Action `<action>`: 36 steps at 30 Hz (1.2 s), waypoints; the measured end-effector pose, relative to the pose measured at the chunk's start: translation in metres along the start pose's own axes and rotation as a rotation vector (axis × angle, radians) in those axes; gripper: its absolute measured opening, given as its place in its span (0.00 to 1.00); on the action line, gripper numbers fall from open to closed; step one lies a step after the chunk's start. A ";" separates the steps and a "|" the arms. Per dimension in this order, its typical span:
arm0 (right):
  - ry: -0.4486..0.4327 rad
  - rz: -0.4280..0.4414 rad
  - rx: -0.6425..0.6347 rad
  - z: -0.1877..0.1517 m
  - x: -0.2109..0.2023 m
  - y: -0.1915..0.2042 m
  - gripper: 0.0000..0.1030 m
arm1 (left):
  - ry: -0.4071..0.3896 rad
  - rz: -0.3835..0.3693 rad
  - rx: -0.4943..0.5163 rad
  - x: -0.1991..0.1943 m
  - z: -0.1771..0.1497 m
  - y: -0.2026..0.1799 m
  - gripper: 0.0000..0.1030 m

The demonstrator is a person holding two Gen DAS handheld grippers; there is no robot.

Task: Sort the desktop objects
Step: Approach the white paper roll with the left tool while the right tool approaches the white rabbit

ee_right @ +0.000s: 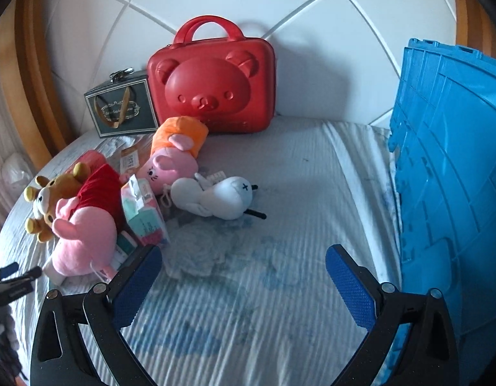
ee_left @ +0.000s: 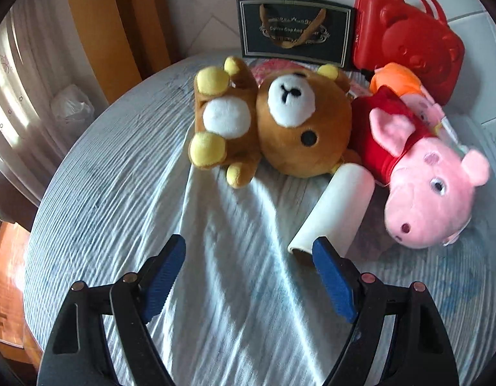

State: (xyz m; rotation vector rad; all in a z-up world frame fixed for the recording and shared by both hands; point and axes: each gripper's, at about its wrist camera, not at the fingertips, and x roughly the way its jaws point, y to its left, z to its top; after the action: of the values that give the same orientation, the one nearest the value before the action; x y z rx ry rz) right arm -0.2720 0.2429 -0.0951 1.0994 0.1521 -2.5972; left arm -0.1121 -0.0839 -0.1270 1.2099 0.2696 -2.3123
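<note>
Left wrist view shows the left gripper (ee_left: 249, 254) released beside the white roll (ee_left: 334, 206), which could roll away if nudged.

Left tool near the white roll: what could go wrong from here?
1. The left tool is open beside the roll, one finger in front of its end; closing here may just nudge it away.
2. The roll touches the bear and the pig, so a push may shift them.
</note>
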 end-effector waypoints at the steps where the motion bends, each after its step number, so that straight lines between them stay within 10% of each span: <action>1: 0.006 0.001 0.007 0.002 0.002 0.000 1.00 | -0.011 -0.019 0.006 -0.002 0.003 -0.004 0.79; 10: 0.068 -0.028 0.020 0.012 0.034 -0.002 1.00 | 0.094 -0.149 0.136 0.052 0.019 -0.055 0.77; 13: 0.088 -0.033 0.031 0.016 0.048 -0.004 1.00 | 0.124 -0.154 0.118 0.066 0.022 -0.052 0.55; 23: 0.194 0.013 0.137 0.045 0.130 -0.010 0.99 | 0.119 -0.195 0.110 0.080 0.026 -0.050 0.55; 32: 0.273 0.109 0.198 0.046 0.190 -0.014 0.76 | 0.139 -0.197 0.095 0.093 0.042 -0.055 0.55; 36: 0.251 0.126 0.166 0.053 0.188 -0.009 0.49 | 0.143 -0.189 0.096 0.095 0.046 -0.057 0.55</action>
State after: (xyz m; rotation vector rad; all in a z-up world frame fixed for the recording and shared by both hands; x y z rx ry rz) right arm -0.4339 0.1932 -0.1921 1.4430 -0.0767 -2.3881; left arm -0.2192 -0.0864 -0.1807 1.4568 0.3400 -2.4263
